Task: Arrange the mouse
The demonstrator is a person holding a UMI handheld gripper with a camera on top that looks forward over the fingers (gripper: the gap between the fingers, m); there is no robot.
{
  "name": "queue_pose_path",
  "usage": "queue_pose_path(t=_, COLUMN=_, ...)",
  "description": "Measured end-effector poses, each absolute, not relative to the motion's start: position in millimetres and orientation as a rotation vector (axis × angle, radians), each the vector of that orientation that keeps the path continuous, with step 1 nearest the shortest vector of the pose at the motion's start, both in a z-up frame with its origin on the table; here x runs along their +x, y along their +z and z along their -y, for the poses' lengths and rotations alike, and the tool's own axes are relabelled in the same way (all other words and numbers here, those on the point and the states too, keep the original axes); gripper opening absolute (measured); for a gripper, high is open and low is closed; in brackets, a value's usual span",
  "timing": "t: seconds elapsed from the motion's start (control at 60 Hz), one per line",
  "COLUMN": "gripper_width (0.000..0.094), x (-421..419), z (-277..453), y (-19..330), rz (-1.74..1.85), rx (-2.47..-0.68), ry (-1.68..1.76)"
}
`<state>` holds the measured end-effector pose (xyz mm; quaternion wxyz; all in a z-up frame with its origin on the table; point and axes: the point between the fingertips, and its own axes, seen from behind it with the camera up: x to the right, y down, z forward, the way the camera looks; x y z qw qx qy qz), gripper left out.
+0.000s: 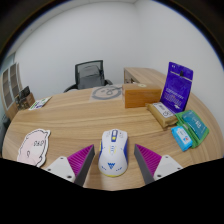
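On the wooden table [70, 120], going left to right: a pale pig-shaped cutout [32, 146], then the mouse [113, 152], a cardboard box [142, 95], a purple packet [178, 87] and teal wrapped packs [189, 130]; an office chair [91, 74] stands beyond the far edge. The gripper [114, 160] is spread wide and holds nothing: the mouse lies on the table between the fingers with a gap at either side, its long axis running straight ahead along them. Mouse shell is white, smooth, domed plastic with blue markings; the tabletop is matte light woodgrain, and the packets are glossy film.
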<state>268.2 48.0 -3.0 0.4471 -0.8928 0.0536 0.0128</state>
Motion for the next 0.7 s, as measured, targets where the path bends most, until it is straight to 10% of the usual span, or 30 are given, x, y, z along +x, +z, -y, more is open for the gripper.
queue_pose_path(t=0.133, gripper_width=0.0794, x=273.1, z=-64.1, y=-11.5, rz=-0.092, rx=-2.21, ry=0.0)
queue_pose_path(t=0.267, gripper_width=0.0533, x=272.9, z=-66.3, y=-11.4, rz=-0.078, rx=-2.189, ry=-0.023)
queue_pose_path(t=0.7, gripper_width=0.0396, x=178.0, z=-71.7, y=44.7, rz=-0.037, rx=-2.183, ry=-0.066)
